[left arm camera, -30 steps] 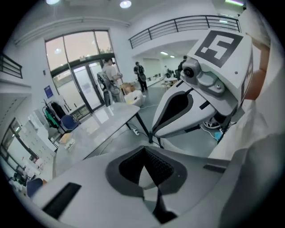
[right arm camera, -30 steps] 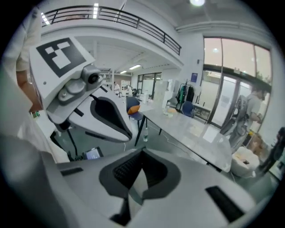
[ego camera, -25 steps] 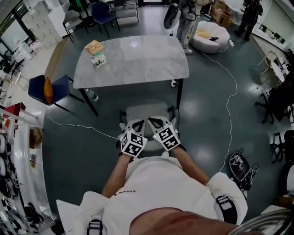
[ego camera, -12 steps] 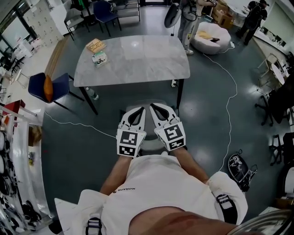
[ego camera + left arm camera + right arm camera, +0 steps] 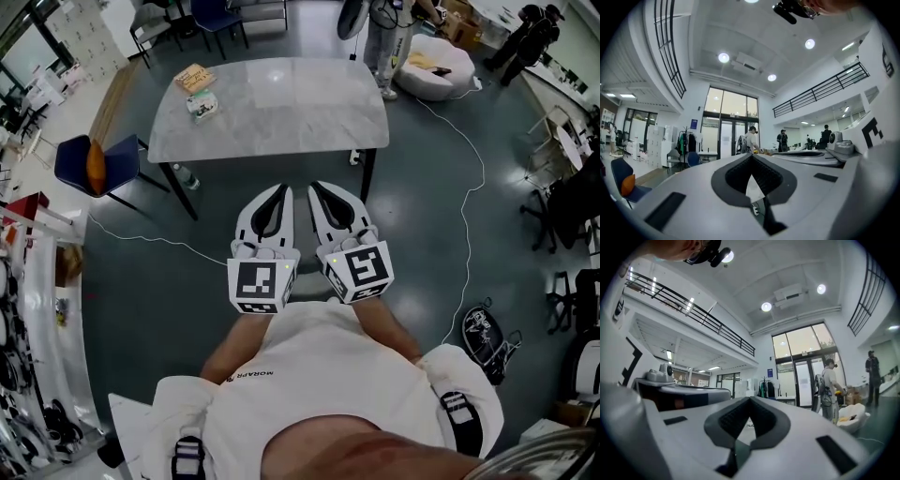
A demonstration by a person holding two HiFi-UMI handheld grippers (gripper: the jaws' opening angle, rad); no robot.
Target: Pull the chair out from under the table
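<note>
Left gripper [image 5: 281,190] and right gripper [image 5: 317,187], both pinched shut and empty, now ride higher, levelled toward the table [image 5: 272,103].

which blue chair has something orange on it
The blue chair left of the table, by the picture's left edge; the other blue chair, beyond the table's far side, shows nothing orange.

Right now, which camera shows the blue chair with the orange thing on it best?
The head view: the blue chair shows whole from above, left of the table. The left gripper view catches it small, near its left edge; the right gripper view misses it.
</note>
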